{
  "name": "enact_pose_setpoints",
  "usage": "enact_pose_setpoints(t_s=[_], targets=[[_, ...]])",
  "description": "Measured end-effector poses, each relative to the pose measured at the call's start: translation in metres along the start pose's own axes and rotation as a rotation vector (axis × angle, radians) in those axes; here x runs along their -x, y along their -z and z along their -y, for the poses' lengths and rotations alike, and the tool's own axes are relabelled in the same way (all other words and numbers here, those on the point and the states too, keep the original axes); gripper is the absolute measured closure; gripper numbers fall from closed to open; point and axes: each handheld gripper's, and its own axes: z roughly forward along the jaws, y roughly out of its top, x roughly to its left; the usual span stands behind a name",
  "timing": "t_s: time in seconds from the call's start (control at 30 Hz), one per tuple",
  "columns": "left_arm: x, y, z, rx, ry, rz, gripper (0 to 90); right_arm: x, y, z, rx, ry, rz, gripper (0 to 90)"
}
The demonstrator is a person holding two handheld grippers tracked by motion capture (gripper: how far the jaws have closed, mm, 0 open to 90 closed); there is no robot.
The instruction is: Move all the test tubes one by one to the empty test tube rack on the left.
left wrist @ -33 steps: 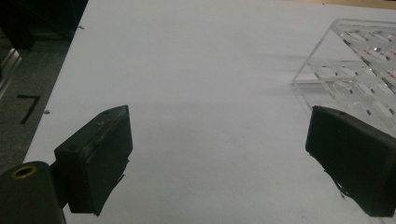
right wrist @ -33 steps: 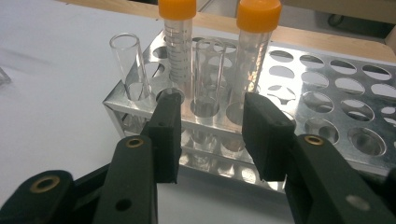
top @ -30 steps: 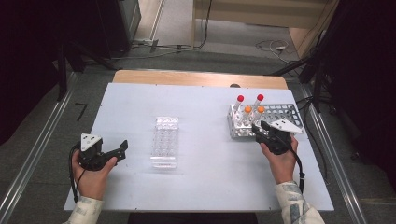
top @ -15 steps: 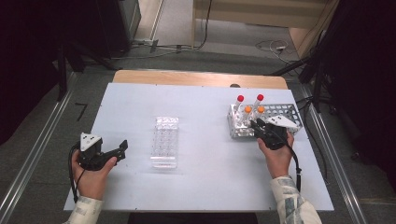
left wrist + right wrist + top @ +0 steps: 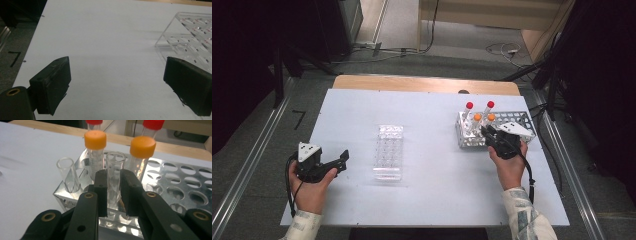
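Observation:
A metal tube rack (image 5: 517,120) (image 5: 175,182) stands at the table's right. It holds two red-capped tubes (image 5: 469,107), two orange-capped tubes (image 5: 95,142) and open clear tubes. My right gripper (image 5: 490,135) (image 5: 113,191) is shut on one uncapped clear tube (image 5: 114,165) that stands in the rack's near row. Another uncapped tube (image 5: 67,172) stands to its left. A clear plastic tube rack (image 5: 389,151) (image 5: 192,32) lies in the table's middle. My left gripper (image 5: 343,159) (image 5: 117,85) rests open on the table left of it, with nothing between its jaws.
The white table (image 5: 427,190) has its wooden edge (image 5: 412,84) at the back. Cables (image 5: 502,50) trail over the floor behind it, and metal rails (image 5: 247,165) run along both sides.
The right gripper has moved slightly forward to the metal rack and stands at the clear tube. The left gripper has not moved.

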Motion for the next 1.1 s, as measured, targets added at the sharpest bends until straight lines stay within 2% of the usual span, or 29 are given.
enact_pose_setpoints(t_s=[0.1, 0.47, 0.77, 1.1], targets=[[0.001, 0.0, 0.0, 0.001, 0.0, 0.002, 8.1, 0.001, 0.006, -0.006, 0.015, -0.004, -0.002, 73.8], [0.002, 0.0, 0.0, -0.006, -0.001, -0.002, 8.5, -0.005, 0.034, -0.027, 0.077, 0.03, -0.012, 73.8], [0.006, 0.002, -0.007, -0.013, 0.004, 0.035, 8.5, -0.011, 0.051, -0.025, 0.085, 0.035, -0.047, 73.8], [0.01, 0.004, -0.016, 0.001, 0.01, 0.065, 8.6, -0.027, 0.056, -0.018, 0.07, 0.059, -0.104, 73.8]])
